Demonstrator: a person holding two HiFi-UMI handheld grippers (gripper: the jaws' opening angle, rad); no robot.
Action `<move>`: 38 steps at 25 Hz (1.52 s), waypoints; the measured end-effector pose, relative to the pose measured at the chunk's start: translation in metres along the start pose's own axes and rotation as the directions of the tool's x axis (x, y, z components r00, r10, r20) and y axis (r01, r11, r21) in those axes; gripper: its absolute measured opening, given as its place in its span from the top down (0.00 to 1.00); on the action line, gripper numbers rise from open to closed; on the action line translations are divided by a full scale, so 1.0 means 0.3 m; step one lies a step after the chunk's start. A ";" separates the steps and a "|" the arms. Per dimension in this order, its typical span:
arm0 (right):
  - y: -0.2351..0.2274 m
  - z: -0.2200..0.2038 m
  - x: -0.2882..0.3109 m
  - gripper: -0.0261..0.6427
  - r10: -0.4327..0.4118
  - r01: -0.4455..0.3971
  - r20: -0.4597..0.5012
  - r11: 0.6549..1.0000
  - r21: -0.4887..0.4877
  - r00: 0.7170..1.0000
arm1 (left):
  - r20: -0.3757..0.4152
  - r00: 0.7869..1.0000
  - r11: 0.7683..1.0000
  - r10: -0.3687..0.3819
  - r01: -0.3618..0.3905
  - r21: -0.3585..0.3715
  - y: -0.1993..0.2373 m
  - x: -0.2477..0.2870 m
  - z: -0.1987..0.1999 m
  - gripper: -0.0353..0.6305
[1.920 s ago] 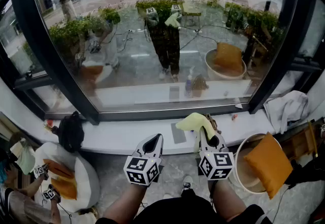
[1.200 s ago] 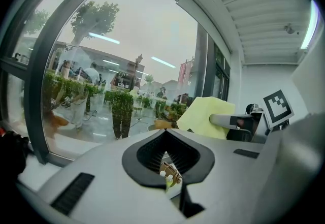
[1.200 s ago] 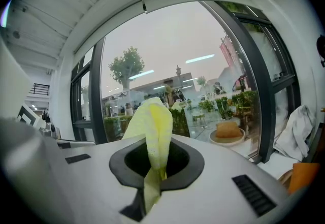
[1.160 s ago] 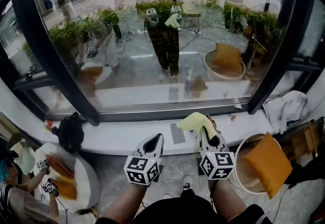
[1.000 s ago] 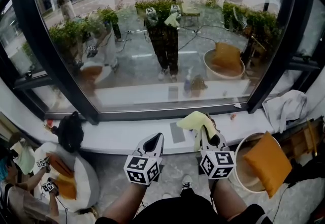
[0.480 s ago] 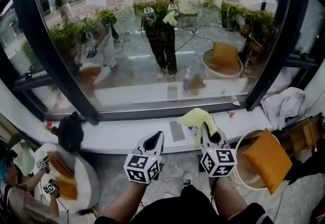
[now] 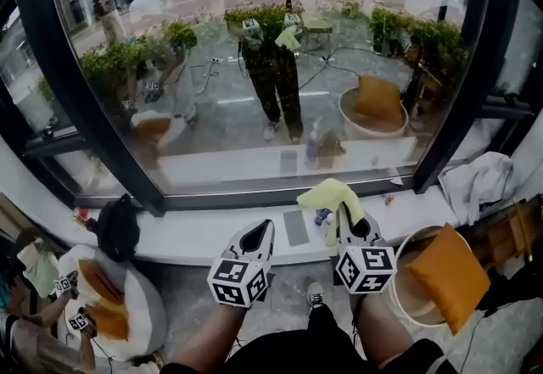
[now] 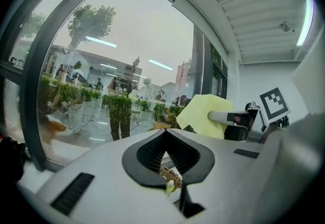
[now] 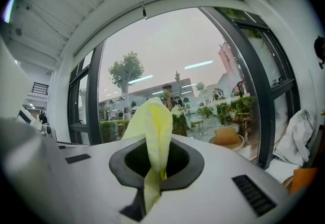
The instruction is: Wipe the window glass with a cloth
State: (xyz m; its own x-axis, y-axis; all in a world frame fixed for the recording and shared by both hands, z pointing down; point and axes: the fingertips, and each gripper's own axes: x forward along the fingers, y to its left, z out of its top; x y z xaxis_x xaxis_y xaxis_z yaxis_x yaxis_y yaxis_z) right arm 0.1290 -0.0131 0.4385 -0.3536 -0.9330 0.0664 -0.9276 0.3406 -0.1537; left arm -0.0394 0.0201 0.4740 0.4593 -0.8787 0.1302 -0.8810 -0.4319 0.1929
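The window glass [image 7: 254, 67] is a large smooth pane, set in a black frame [image 7: 93, 109] with thick slanted posts, and plants and people are reflected in it. Under it a long white sill [image 7: 195, 232] is seen, and on it are placed a black bag [image 7: 117, 226] at the left, a flat grey rectangular piece [image 7: 296, 227] in the middle, a small bottle with a blue cap [image 7: 321, 216] just beside the cloth, and a crumpled white towel [image 7: 479, 181] at the right. A round tub chair [image 7: 399, 296] with an orange cushion [image 7: 445, 275] is placed below the sill at the right. The yellow cloth [image 7: 327, 194] is soft and folded, with a fine dotted texture; it is pinched between the closed jaws of the right gripper [image 7: 349, 226] and is held over the sill, below the lower edge of the pane. In the right gripper view the cloth [image 9: 152, 121] is seen standing up out of the right gripper [image 9: 157, 159]. The left gripper [image 7: 259, 232] is held beside it; its jaws [image 8: 165, 134] are brought together at the tips and nothing is gripped between them.
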 end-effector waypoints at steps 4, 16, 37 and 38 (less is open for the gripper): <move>-0.044 0.022 0.059 0.91 -0.001 0.001 0.002 1.000 -0.004 1.000 | 0.009 1.000 1.000 0.004 -0.004 0.006 0.010 0.059 0.022 0.94; -0.229 0.073 0.279 0.91 -0.014 0.014 0.004 1.000 -0.023 1.000 | 0.011 0.999 1.000 0.030 -0.030 -0.007 0.063 0.298 0.050 0.94; -0.629 0.223 0.728 0.91 -0.081 0.082 0.035 0.997 -0.017 0.996 | -0.030 0.998 0.998 0.057 -0.057 0.005 0.124 0.758 0.113 0.94; -0.653 0.229 0.745 0.91 -0.084 0.084 0.035 0.996 -0.017 0.996 | -0.031 0.998 0.998 0.057 -0.057 0.006 0.118 0.782 0.115 0.94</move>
State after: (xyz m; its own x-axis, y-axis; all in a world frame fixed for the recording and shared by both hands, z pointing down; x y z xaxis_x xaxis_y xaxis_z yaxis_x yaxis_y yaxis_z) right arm 0.2399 -0.2962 0.4157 -0.2702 -0.9618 0.0446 -0.9560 0.2625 -0.1307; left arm 0.0332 -0.2085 0.4779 0.4113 -0.8954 0.1709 -0.9065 -0.3821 0.1796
